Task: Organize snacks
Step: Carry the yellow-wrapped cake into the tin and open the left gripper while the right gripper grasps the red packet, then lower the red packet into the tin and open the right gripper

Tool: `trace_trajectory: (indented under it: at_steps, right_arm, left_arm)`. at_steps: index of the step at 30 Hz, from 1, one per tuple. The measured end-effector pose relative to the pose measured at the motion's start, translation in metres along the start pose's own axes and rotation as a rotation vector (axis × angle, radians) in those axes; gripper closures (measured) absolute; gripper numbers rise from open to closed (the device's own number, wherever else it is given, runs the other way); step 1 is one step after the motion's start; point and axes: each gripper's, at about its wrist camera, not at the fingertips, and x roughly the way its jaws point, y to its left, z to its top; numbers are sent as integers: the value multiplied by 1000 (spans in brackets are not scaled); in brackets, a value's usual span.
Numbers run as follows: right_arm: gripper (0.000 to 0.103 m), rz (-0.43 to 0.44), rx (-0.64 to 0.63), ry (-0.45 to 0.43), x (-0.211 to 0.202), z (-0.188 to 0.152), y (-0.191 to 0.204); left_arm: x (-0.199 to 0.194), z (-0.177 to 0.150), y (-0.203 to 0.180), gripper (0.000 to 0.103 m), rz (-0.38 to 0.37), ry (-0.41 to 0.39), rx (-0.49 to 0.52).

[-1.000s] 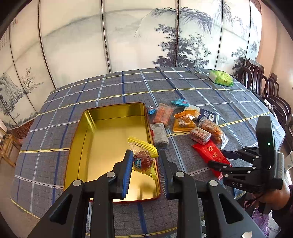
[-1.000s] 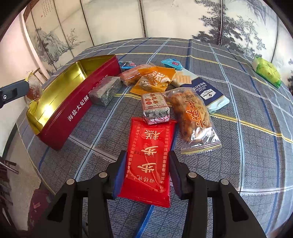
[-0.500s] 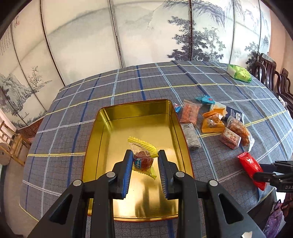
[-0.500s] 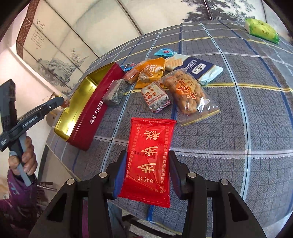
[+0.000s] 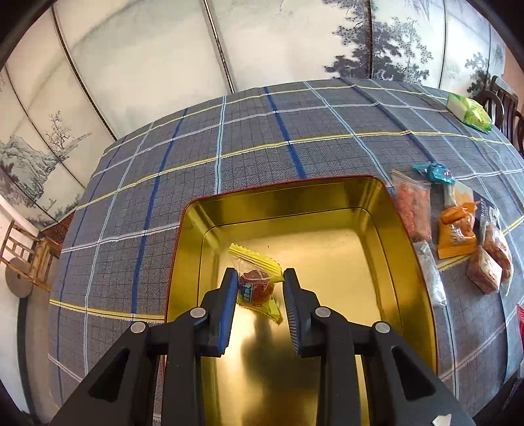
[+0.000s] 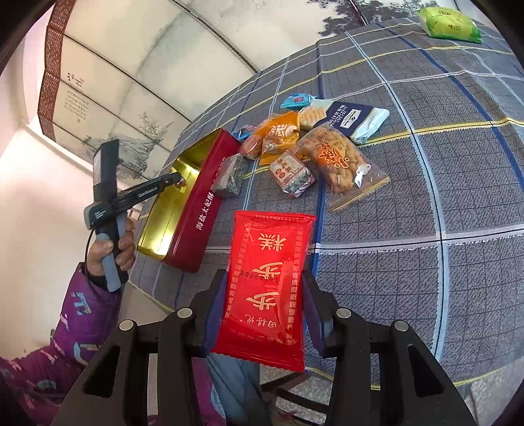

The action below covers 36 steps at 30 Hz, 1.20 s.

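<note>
My left gripper [image 5: 260, 278] is shut on a small clear snack packet with yellow ends [image 5: 255, 281] and holds it low over the inside of the gold tin [image 5: 327, 203]. The tin shows red outside in the right wrist view [image 6: 199, 209], where the left gripper [image 6: 177, 178] reaches over it. My right gripper [image 6: 263, 285] is shut on a red foil packet [image 6: 267, 281] and holds it up near the table's front edge. Several loose snacks [image 6: 311, 154] lie to the right of the tin.
A plaid cloth [image 5: 262, 141] covers the table. A green packet lies at the far corner [image 6: 450, 21], also visible in the left wrist view [image 5: 470, 113]. A painted folding screen [image 5: 262, 49] stands behind. Wooden chairs [image 5: 504, 105] stand at the right.
My left gripper has moved forward and down over the tin with its packet. My right gripper has lifted the red packet and pulled back toward the table's front edge.
</note>
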Motion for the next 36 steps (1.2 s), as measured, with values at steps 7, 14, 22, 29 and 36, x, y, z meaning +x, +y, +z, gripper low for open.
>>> trace_trajectory:
  at_steps: [7, 14, 22, 29, 36]
  right_arm:
    - [58, 27, 21, -2, -5, 0, -1]
    - [58, 56, 12, -4, -6, 6, 11]
    - [58, 114, -74, -9, 3, 38, 56]
    - [58, 169, -187, 17, 43, 85, 116]
    - [58, 150, -206, 87, 127, 131, 153]
  left_arm:
    - [21, 15, 5, 60, 46, 34, 15]
    - [-5, 12, 20, 33, 29, -64, -53]
    - [-84, -42, 29, 14, 32, -240, -190]
    - [-127, -110, 23, 13, 129, -288, -258]
    - [-148, -153, 28, 13, 40, -288, -325]
